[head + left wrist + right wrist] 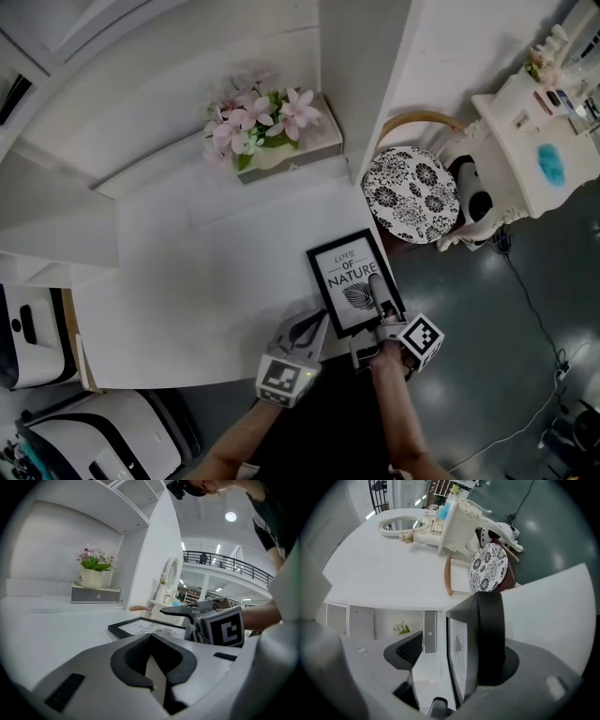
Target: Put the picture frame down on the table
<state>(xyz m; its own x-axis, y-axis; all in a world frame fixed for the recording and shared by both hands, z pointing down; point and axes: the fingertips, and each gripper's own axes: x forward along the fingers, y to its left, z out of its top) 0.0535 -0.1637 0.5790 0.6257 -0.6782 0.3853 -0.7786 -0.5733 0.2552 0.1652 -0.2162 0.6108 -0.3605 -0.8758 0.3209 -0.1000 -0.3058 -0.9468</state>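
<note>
Release step: picture frame (349, 281) flat on surface (206, 281), right claw (376, 287) spread around it; left claw (315, 327) closed, empty. Next: retract right.

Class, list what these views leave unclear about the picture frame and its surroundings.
Head view: the right tool covers the picture frame's near edge.
Right gripper view: the frame is edge-on between the open jaws, its print unreadable.
Left gripper view: the right tool blocks the frame's right end; the flower pot's label is too small to read.
</note>
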